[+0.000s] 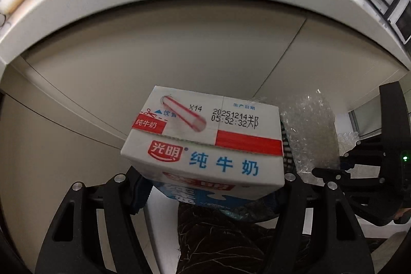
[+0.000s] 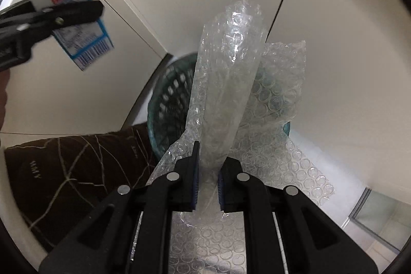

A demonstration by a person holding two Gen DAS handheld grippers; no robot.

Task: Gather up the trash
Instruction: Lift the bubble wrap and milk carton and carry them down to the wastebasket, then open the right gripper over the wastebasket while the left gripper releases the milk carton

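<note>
Hand-held grippers [image 1: 210,186] [image 2: 207,186] around carton [image 1: 205,143], bubble wrap [image 2: 228,84].

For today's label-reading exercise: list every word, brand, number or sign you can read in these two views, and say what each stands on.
Milk carton, top: "X14"
Top: "生产日期"
Top: "20251214郑", "05:52:32"
Top, red patch: "纯牛奶"
Top, by scissors sign: "饮", rest hidden by the straw
Front, red logo: "光明"
Front, blue: "纯牛奶"
Carton side: barcode and small print, unreadable
Dark cushion: "HMY", uncertain

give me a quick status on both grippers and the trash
Left hand-held gripper shut on milk carton, straw still in. Right hand-held gripper shut on bubble wrap, above teal basket. Dark cushion beside basket, not blocking.
</note>
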